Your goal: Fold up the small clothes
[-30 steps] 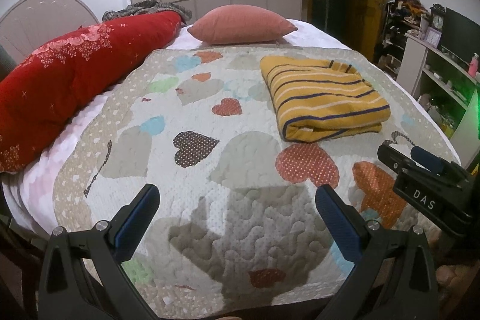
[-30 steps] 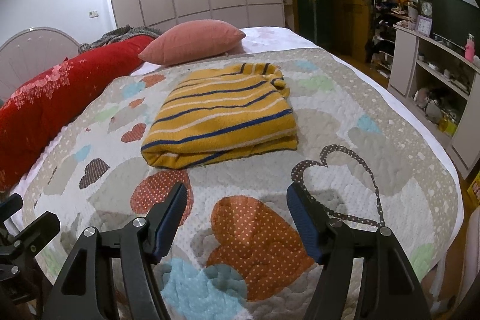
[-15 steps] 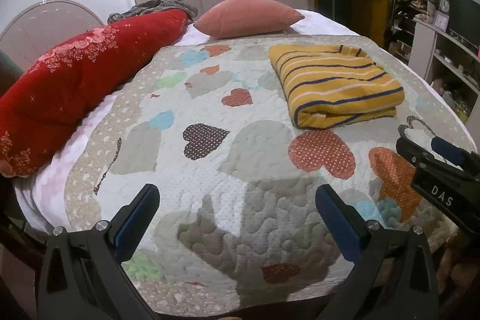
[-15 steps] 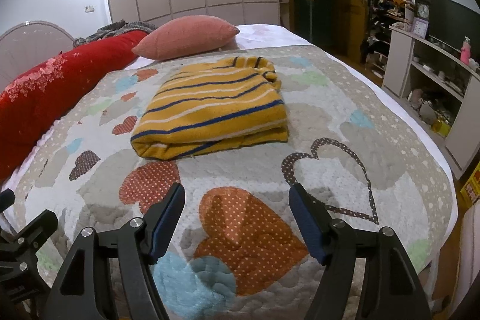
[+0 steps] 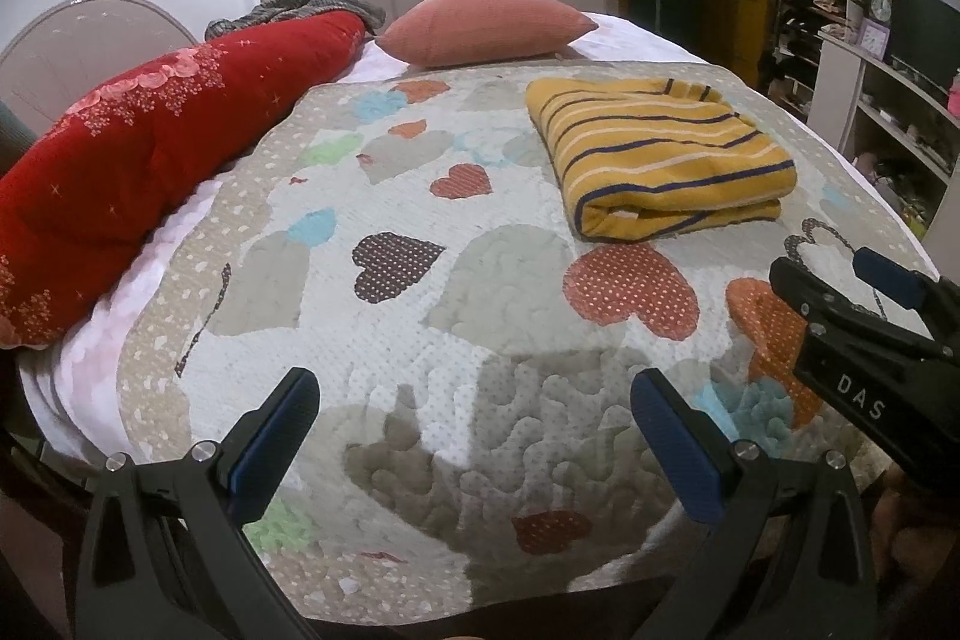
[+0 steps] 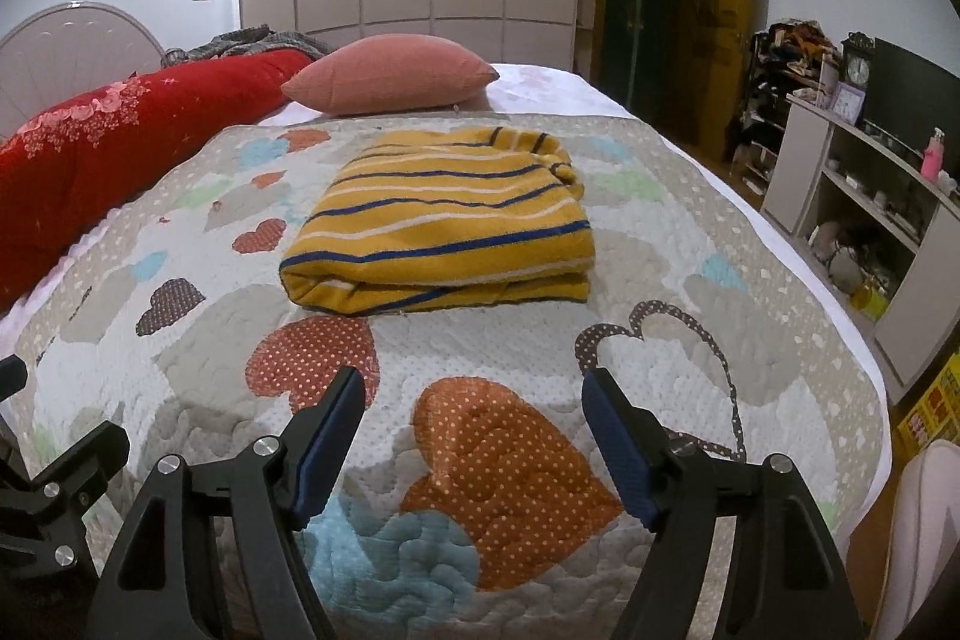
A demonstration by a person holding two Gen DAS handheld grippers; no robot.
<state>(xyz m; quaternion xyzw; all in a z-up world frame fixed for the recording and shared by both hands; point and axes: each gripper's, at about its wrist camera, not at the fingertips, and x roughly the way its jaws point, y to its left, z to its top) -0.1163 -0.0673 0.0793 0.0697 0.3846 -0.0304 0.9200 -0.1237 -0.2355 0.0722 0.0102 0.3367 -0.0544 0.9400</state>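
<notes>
The folded yellow striped garment [image 6: 441,226] lay on the quilt [image 6: 660,280], straight ahead of the right hand-held gripper [image 6: 474,439], which was nearer; the left hand-held gripper [image 5: 474,436] faced bare quilt. Both were spread, empty.

Fuzzy knit garment [image 6: 444,226] lies on matt, bumpy quilted bedspread [image 6: 654,358].
</notes>
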